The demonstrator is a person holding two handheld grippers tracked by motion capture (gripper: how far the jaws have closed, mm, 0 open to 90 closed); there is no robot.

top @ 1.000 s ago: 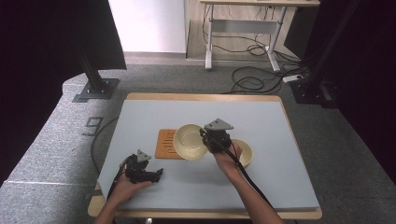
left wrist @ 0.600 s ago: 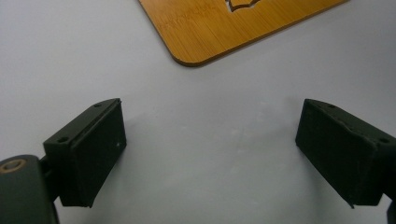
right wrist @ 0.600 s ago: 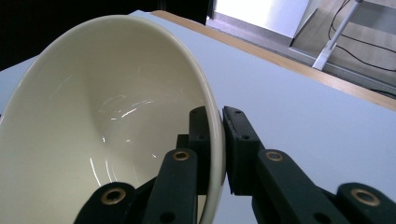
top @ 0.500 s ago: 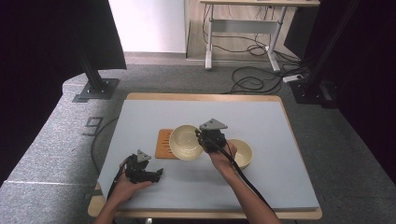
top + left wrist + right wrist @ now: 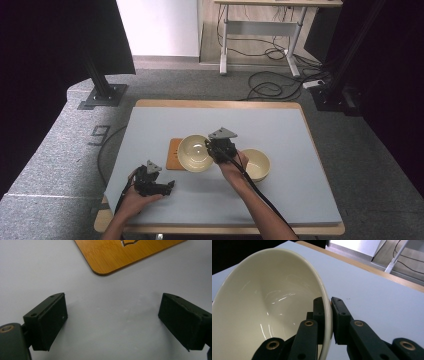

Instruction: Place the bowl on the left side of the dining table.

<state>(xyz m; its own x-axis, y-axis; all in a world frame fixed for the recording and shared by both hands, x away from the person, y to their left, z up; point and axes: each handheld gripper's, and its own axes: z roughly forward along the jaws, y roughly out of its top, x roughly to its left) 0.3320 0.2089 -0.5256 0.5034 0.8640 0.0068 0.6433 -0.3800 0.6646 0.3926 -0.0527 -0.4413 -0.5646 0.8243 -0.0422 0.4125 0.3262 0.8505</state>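
Glossy cream ceramic bowl [image 5: 194,153] is sitting mid-table, its 9 o'clock edge overlapping the thin bamboo board with rounded corners [image 5: 173,153]. Whether it is resting on the board or hanging just above it, cannot tell. Right gripper [image 5: 218,151] is pinching the bowl's rim [image 5: 327,315] at the bowl's 3 o'clock: one black jaw inside the wall, one outside, pads pressing the rim between them. In the right gripper view the bowl is tilting, rim standing nearly on edge.

Second cream bowl [image 5: 256,164] is sitting upright on the pale grey table mat [image 5: 280,135], at 4 o'clock of the held bowl, just behind the right hand.

Left gripper [image 5: 165,188] is resting low near the table's 7 o'clock corner, well apart from the bowls. Its jaws are standing wide apart with bare mat between them; the board's corner [image 5: 105,260] is showing at 12 o'clock in its view.
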